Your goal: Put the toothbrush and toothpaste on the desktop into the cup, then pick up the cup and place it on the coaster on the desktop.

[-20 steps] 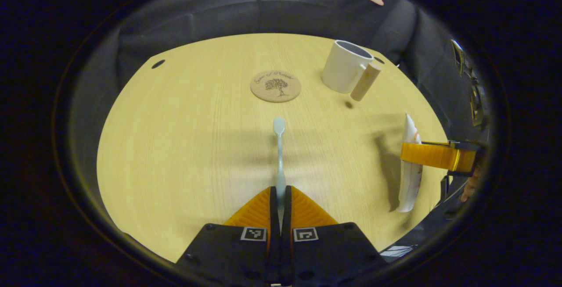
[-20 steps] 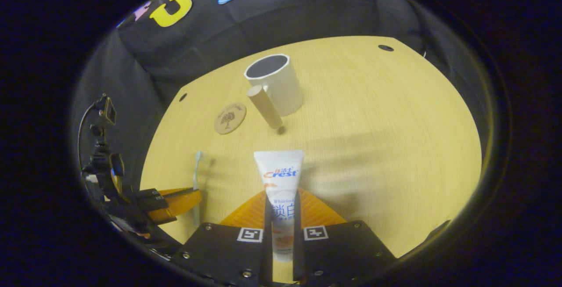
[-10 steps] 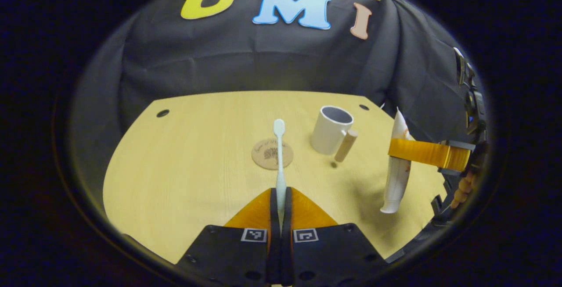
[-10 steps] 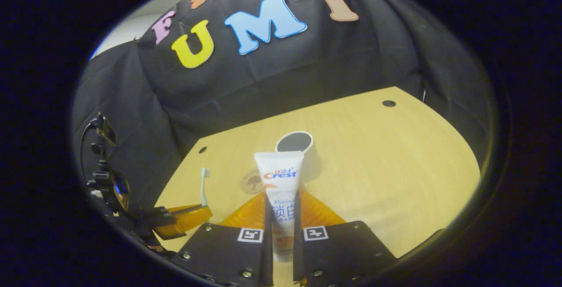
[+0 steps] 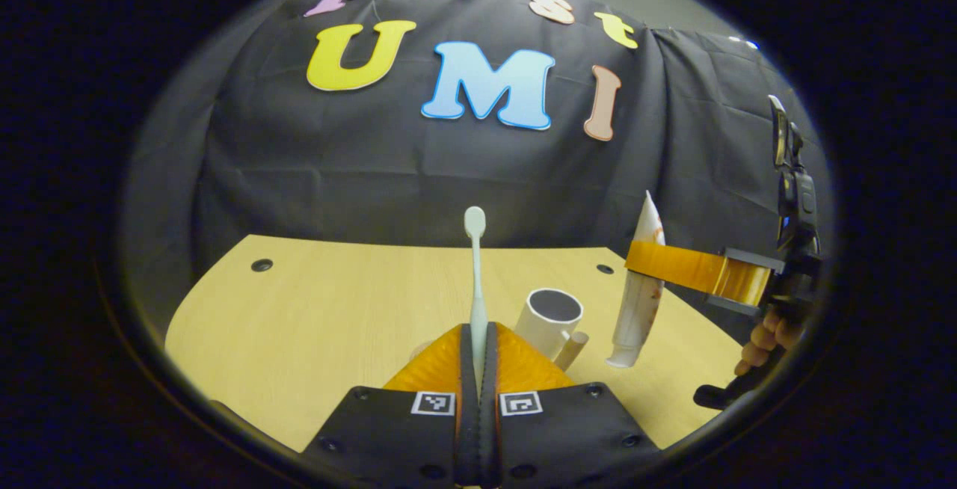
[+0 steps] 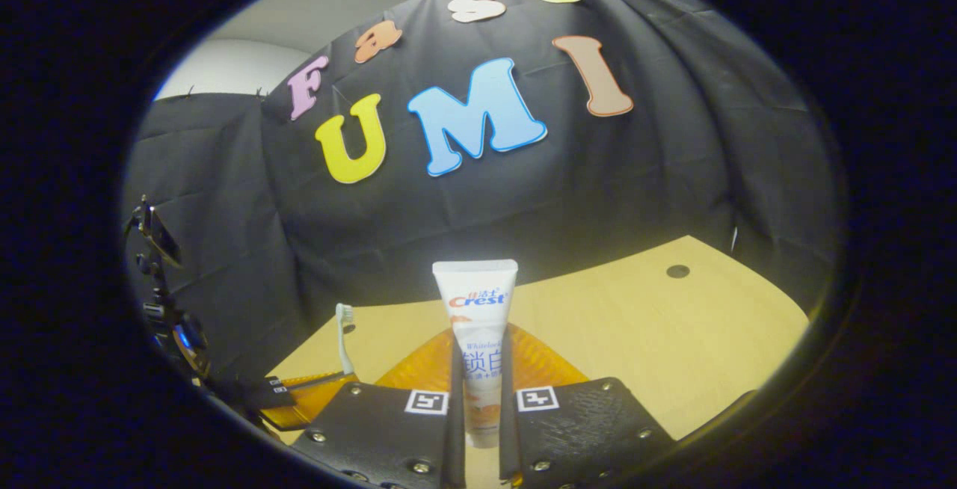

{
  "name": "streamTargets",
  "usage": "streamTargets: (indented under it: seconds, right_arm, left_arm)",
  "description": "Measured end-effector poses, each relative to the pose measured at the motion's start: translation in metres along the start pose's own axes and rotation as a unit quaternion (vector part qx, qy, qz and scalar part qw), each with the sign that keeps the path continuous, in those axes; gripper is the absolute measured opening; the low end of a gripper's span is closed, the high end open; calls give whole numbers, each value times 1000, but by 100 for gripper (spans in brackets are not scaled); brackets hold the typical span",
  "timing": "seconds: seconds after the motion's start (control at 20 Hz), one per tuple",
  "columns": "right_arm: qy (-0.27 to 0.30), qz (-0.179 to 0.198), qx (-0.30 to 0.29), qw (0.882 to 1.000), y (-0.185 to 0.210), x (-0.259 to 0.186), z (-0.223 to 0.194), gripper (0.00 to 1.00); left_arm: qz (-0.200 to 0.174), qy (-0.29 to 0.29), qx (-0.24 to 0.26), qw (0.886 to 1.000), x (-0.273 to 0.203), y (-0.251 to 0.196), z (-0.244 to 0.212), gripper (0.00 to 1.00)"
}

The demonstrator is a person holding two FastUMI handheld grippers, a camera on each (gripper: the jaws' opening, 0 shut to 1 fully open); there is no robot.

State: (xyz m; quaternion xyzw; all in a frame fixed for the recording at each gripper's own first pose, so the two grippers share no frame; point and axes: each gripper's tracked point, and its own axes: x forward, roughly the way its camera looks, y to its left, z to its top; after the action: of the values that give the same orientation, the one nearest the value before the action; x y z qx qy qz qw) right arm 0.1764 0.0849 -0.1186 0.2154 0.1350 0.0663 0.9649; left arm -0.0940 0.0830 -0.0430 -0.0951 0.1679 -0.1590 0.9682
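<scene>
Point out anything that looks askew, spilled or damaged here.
Nothing stands out. The left tool grips the toothbrush upright, and the right tool grips the toothpaste tube, cap end down. Both are lifted off the desktop. The white cup stands upright, and nothing is spilled.

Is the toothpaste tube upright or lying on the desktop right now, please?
Upright and off the desktop: the toothpaste tube hangs cap-down, clamped in the right hand-held gripper, near the cup.
</scene>
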Motion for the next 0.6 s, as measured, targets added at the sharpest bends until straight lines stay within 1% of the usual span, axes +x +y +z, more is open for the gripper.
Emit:
streamTargets:
  seconds: [0.15,0.3,0.4,0.6]
  right_arm:
    - [-20,-6,-12,1000,0,16,14,18]
    - [-48,-7,-19,999,0,39,29,18]
    - [-58,-15,-33,998,-6,55,30,18]
    - [-70,-26,-59,995,-19,86,27,18]
  left_arm:
    - [-9,-28,-4,1000,-11,-7,6,8]
    - [-15,-75,-8,997,-26,-9,24,8]
    - [-12,-102,-11,995,-36,-12,36,7]
    - [-12,-124,-11,992,-39,-24,47,7]
